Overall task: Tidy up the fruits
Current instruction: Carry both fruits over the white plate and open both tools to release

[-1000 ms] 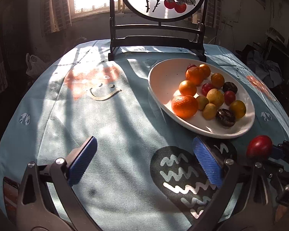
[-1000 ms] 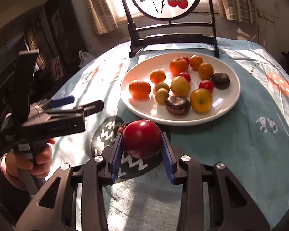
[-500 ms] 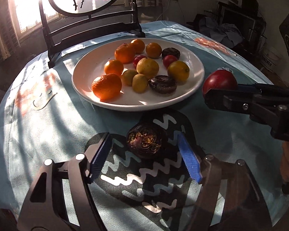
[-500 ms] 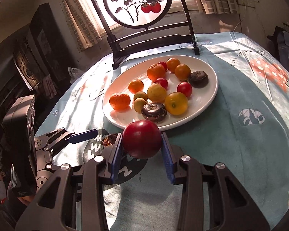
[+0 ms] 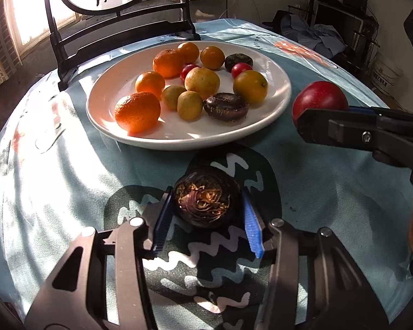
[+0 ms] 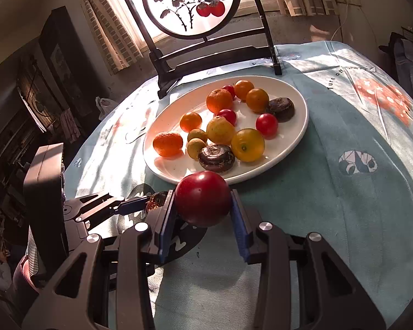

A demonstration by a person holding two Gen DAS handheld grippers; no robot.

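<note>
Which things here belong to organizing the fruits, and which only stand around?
Belong to the job:
- white plate with the fruits on it
- red fruit held in the right tongs
- dark purple fruit between the left tongs

Only standing around:
- round painted screen on its dark stand
- blue printed tablecloth

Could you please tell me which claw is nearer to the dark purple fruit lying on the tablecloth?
Left. The left claw brackets the dark purple fruit; the right claw, holding the red fruit, is beside it.
</note>
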